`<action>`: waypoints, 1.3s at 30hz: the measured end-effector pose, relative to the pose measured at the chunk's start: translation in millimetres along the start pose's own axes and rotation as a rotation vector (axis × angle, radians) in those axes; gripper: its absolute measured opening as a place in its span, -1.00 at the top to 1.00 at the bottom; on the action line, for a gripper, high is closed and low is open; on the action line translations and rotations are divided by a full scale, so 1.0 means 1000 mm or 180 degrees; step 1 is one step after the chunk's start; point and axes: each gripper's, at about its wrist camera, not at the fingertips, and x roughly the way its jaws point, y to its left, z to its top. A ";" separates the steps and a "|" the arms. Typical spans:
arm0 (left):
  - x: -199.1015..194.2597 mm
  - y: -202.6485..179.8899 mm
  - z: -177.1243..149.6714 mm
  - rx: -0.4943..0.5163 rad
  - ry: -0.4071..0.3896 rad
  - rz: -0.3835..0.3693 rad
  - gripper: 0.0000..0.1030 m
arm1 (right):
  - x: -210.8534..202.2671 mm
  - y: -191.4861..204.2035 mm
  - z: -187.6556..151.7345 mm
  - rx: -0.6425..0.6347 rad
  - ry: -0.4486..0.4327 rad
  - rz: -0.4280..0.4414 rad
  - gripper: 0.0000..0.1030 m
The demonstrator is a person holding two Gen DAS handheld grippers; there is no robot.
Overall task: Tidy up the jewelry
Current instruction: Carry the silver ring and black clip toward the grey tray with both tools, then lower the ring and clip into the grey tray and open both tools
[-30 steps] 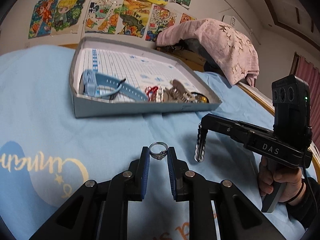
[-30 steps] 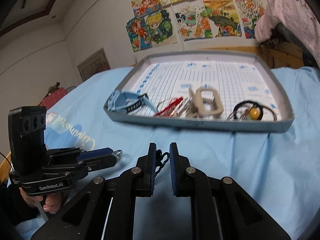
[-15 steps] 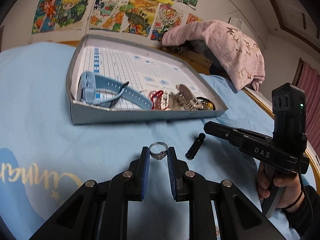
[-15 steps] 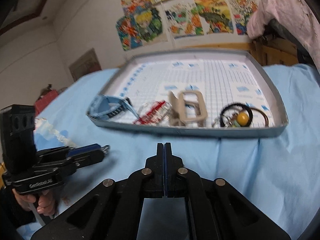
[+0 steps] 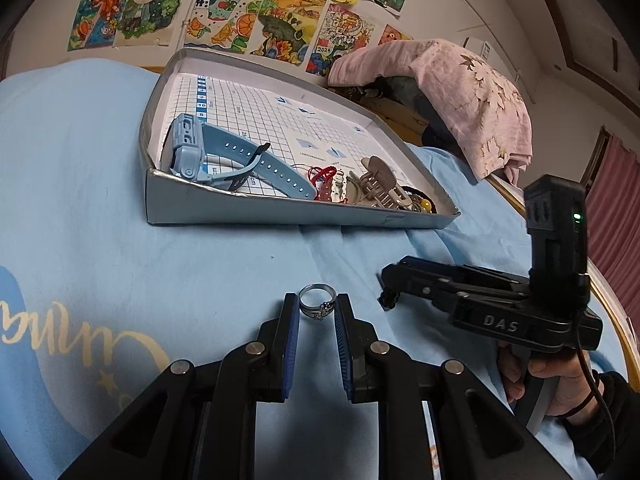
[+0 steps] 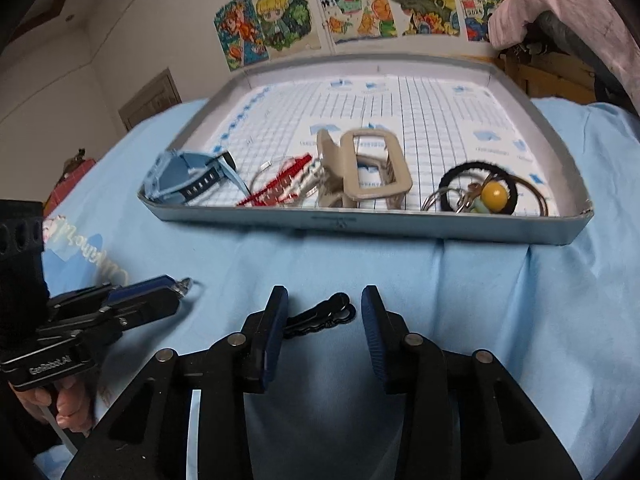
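Silver and set with a small cluster of stones, a ring point(image 5: 318, 305) is pinched between the blue pads of the left hand-held gripper point(image 5: 317, 309), its jaws narrow and pressing on the band from both sides, just above the pale blue bedsheet point(image 5: 200, 272) that covers the bed. To the right, the right hand-held gripper point(image 6: 325, 312) stands part open, its jaws having just been opening; a black beaded bracelet point(image 6: 320, 316) lies loose on the sheet between the pads, nearer the left one, with no pad pressing on it. A hand point(image 5: 560, 384) in a dark sleeve grips that tool's handle at the right edge of the left wrist view.

Farther back on the bed sits a shallow grey cardboard tray point(image 6: 360, 228) lined with gridded paper. Along its near wall, from left to right in the right wrist view, lie a light blue watch point(image 6: 192, 178), a red and white bracelet point(image 6: 280, 188), a beige hair claw point(image 6: 368, 168) and a black hair tie point(image 6: 476, 188) with a yellow bead point(image 6: 494, 194) and metal rings. The far half of the tray floor is bare grid paper.

Colourful drawings point(image 5: 224, 12) are taped to the wall behind the bed, and a pink cloth point(image 5: 460, 92) is draped over furniture near the tray's far right corner.
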 end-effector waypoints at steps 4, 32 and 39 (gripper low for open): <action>0.001 -0.001 -0.001 0.0015 0.0004 0.0009 0.67 | 0.006 0.003 -0.001 -0.0032 0.0103 -0.0020 0.50; 0.001 -0.030 0.059 0.0170 -0.0365 0.0008 0.67 | -0.047 -0.023 0.019 0.0176 -0.0768 0.0065 0.74; 0.029 -0.042 0.088 0.0282 -0.0382 0.0119 0.67 | -0.043 -0.048 0.057 0.0342 -0.0933 -0.0058 0.74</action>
